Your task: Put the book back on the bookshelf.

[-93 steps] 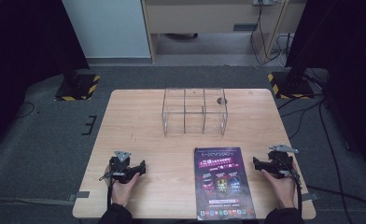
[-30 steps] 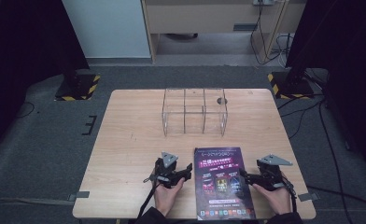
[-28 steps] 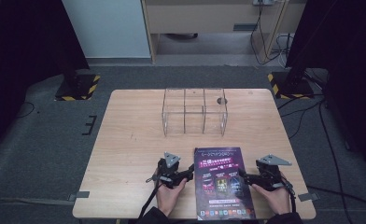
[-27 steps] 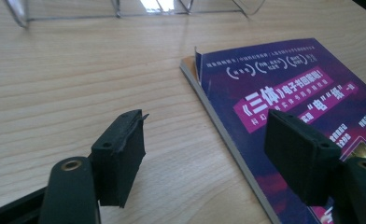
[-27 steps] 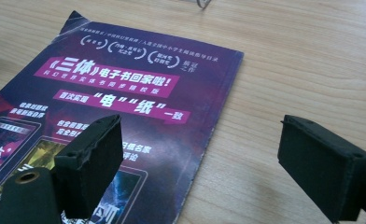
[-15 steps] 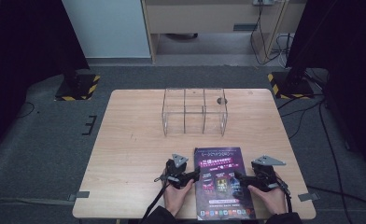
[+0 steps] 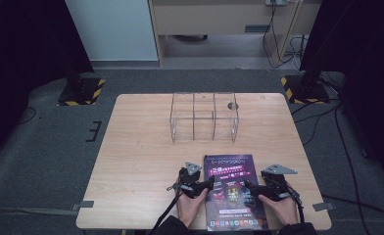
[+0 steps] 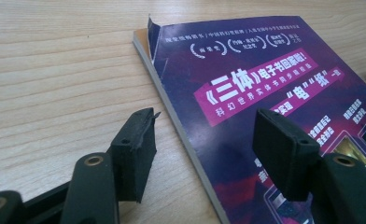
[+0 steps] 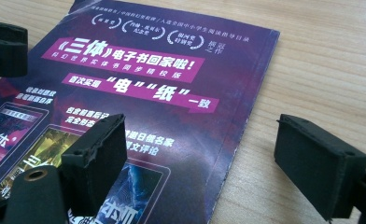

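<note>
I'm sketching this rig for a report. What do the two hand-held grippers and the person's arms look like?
Each hand-held gripper, left and right, is black with a grey three-cornered plate on top. Each has two black jaws ending in blocky rectangular pads, with brass-coloured rivets at the joints. A thin dark cable trails from the left one. The person wears dark sleeves.

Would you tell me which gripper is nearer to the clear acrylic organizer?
Left, slightly. The left gripper straddles the magazine's left edge; the right gripper straddles its right edge, both well short of the organizer.
</note>
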